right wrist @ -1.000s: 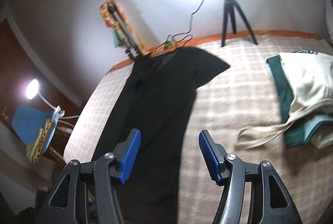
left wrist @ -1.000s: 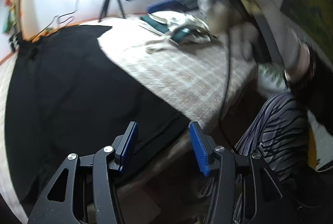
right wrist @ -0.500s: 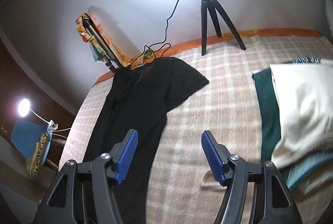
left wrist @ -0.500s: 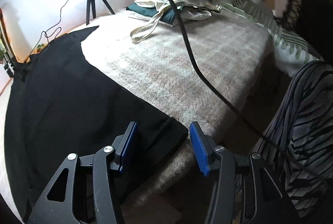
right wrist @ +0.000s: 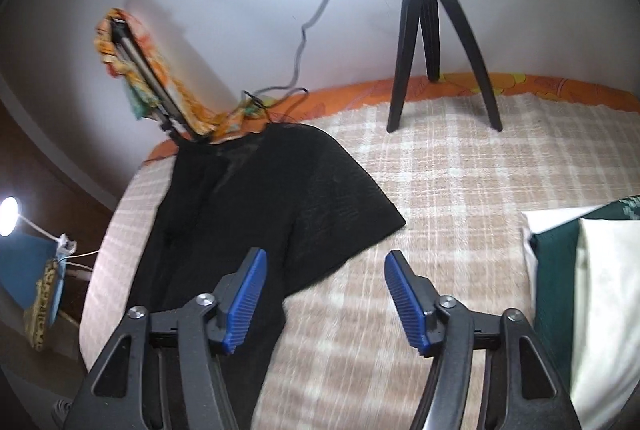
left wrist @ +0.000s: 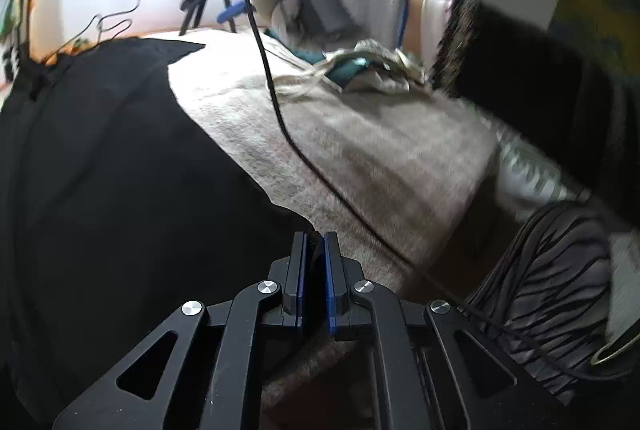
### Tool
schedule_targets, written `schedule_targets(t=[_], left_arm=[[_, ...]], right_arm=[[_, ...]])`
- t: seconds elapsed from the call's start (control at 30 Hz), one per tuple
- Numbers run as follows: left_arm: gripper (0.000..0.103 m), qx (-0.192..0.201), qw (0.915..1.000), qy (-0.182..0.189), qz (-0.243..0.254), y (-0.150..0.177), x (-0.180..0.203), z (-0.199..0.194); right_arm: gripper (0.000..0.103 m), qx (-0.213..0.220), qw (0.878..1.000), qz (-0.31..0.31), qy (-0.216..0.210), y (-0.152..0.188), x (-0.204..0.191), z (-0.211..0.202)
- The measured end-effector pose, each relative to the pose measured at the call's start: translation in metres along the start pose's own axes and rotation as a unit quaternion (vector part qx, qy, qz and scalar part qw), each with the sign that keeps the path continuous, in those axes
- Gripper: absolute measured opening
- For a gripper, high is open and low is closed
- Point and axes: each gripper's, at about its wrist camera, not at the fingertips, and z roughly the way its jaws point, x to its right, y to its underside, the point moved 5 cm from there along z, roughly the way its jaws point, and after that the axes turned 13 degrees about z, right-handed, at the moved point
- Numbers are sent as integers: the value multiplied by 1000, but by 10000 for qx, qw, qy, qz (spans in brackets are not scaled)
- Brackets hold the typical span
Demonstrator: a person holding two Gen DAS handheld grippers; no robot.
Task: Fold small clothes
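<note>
A black garment (left wrist: 112, 166) lies spread flat on a beige checked blanket (left wrist: 360, 150). My left gripper (left wrist: 315, 242) is shut on the garment's near bottom corner at the bed's front edge. In the right wrist view the same black garment (right wrist: 248, 214) stretches away, its sleeve pointing right. My right gripper (right wrist: 324, 290) is open and empty, held above the blanket just right of the sleeve. It also shows in the left wrist view (left wrist: 232, 10), held by a gloved hand.
A pile of folded clothes, green and cream (right wrist: 580, 290), sits at the right of the bed. A black tripod (right wrist: 432, 30) stands at the far edge by the wall. A cable (left wrist: 288, 134) trails across the blanket. A lamp (right wrist: 8, 210) shines left.
My left gripper has closed on the garment's near corner; it was open before. My right gripper has moved forward toward the sleeve and the far wall, still open.
</note>
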Motion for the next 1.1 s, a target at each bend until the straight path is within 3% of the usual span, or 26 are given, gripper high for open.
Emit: schedule_targets(t=[0.17,0.57,0.83,0.97,1.0,1.07,1.1], left_arm=[[6,277,9986,52,-442,-3,-13,-15],[5,450,9957,177,-787,2,-21,-20],[4,525,9944,221,-894,6,-21,-20],[4,581,9935,231,-953,6,-25,-21],[4,592,9933,237,-960,7,-25,-21],[4,621,9931,231,-964,6,-26,-22],[4,636,9930,227,-967,7,-26,-23]], right_arm=[[63,-7,9995,101,297,-11,7,30],[63,-150,9961,150,853,-34,12,79],[63,-17,9941,347,1031,-44,20,80],[61,-154,9913,-102,1307,-36,13,83],[55,-163,9903,-195,1368,-35,11,84],[28,-145,9880,-365,1493,-32,5,84],[20,-145,9880,-382,1491,-31,3,85]])
